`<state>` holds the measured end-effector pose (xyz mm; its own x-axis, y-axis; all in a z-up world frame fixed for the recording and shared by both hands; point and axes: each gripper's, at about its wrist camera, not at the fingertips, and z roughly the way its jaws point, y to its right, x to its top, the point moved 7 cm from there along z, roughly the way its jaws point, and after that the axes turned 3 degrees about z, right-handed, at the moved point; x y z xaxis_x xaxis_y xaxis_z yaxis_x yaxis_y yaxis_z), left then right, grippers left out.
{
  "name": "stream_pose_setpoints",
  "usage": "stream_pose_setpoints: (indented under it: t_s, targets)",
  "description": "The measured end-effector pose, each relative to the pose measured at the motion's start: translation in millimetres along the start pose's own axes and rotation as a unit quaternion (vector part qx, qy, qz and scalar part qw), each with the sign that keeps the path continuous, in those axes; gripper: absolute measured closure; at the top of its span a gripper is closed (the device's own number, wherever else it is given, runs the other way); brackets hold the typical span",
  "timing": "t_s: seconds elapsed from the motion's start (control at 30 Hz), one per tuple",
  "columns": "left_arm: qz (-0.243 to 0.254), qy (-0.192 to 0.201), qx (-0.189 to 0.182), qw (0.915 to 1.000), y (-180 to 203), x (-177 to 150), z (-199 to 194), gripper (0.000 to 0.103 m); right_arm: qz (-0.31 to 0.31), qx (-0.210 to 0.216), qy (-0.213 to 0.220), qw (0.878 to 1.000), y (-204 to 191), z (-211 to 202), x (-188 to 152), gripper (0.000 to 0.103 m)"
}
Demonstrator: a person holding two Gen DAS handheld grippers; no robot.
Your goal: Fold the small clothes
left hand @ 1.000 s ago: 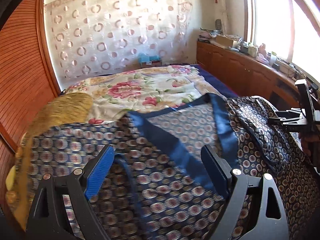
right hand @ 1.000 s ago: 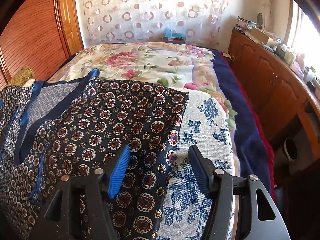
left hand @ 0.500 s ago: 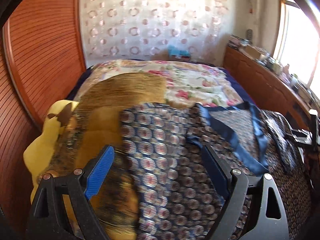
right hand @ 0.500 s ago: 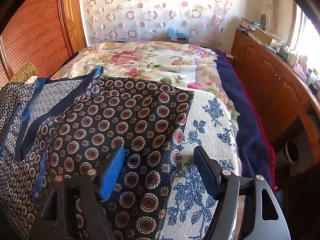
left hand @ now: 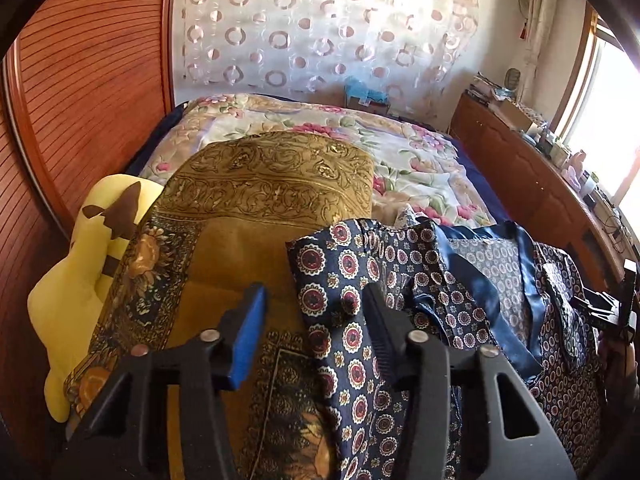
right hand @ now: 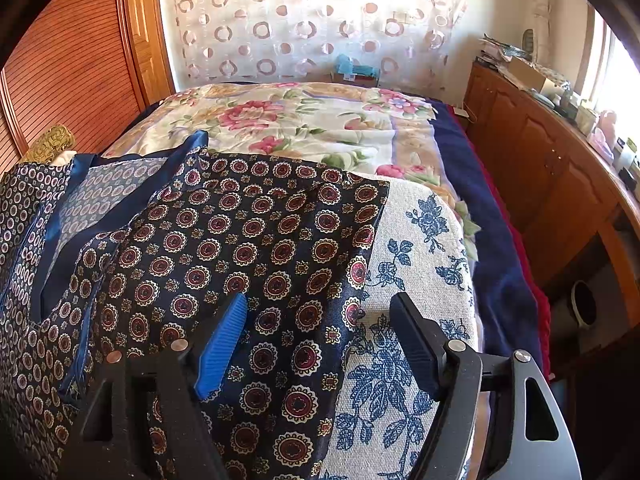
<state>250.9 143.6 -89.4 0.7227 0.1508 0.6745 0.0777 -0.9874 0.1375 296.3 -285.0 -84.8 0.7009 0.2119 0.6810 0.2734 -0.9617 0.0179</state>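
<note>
- On the blue-flowered cushion (right hand: 404, 264) lies the navy medallion-print garment (right hand: 248, 248), spread flat with its blue satin trim (right hand: 120, 208) toward the wardrobe side; its far side reaches onto the gold patterned cushion (left hand: 256, 184).
- We judge the step in hand to be taking hold of the two side edges for a first fold; nothing is folded over yet, as far as we can tell.
- Our left gripper (left hand: 316, 320) stands at a middling gap over the garment's edge beside the gold patterned cushion; cloth bunches against one finger, but the fingers have not closed on it.
- Our right gripper (right hand: 320, 336) is spread wide, straddling the garment's edge where it meets the bare cushion print, holding nothing.
- Next, in our judgement, each gripper must come down and pinch one layer only, since the satin looks slippery and may slide out.
- Beside the gold patterned cushion sits a yellow plush toy (left hand: 80, 280); beyond the cushions spreads the floral bedspread (right hand: 296, 120).
- Rumpled trim near the collar could catch in the fold.
</note>
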Motion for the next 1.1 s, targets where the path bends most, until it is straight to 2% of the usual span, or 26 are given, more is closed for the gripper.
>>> stream_pose_setpoints:
  t_s: [0.07,0.17,0.3,0.47,0.57,0.6,0.7,0.97,1.1]
  targets:
    - [0.006,0.005,0.002,1.0000,1,3,-1,0.064,0.000,0.000,0.000,1.000,0,0,0,0.027]
    - [0.009,0.022,-0.021,0.9995,7,6,-5,0.066,0.000,-0.001,0.000,1.000,0,0,0,0.026]
    - [0.025,0.021,-0.025,0.9992,15,6,-4,0.067,0.000,-0.001,0.000,1.000,0,1,0,0.025]
    - [0.037,0.001,0.011,0.9992,9,6,6,0.067,0.000,-0.002,0.000,1.000,0,1,0,0.024]
    - [0.047,0.005,0.015,0.9988,11,7,5,0.068,0.000,-0.002,0.000,1.000,0,1,0,0.024]
    - [0.054,0.012,0.009,0.9984,14,8,3,0.089,0.000,-0.002,0.000,1.000,0,1,0,0.024]
    - [0.068,0.038,-0.001,0.9969,25,10,-10,0.097,-0.001,-0.006,-0.001,1.000,1,2,0,0.022]
    - [0.078,0.072,-0.026,0.9940,47,9,-31,0.099,-0.003,-0.003,-0.002,1.000,4,3,2,0.021]
    - [0.081,0.079,-0.037,0.9928,57,3,-40,0.099,-0.005,-0.002,-0.023,1.000,10,3,5,0.021]
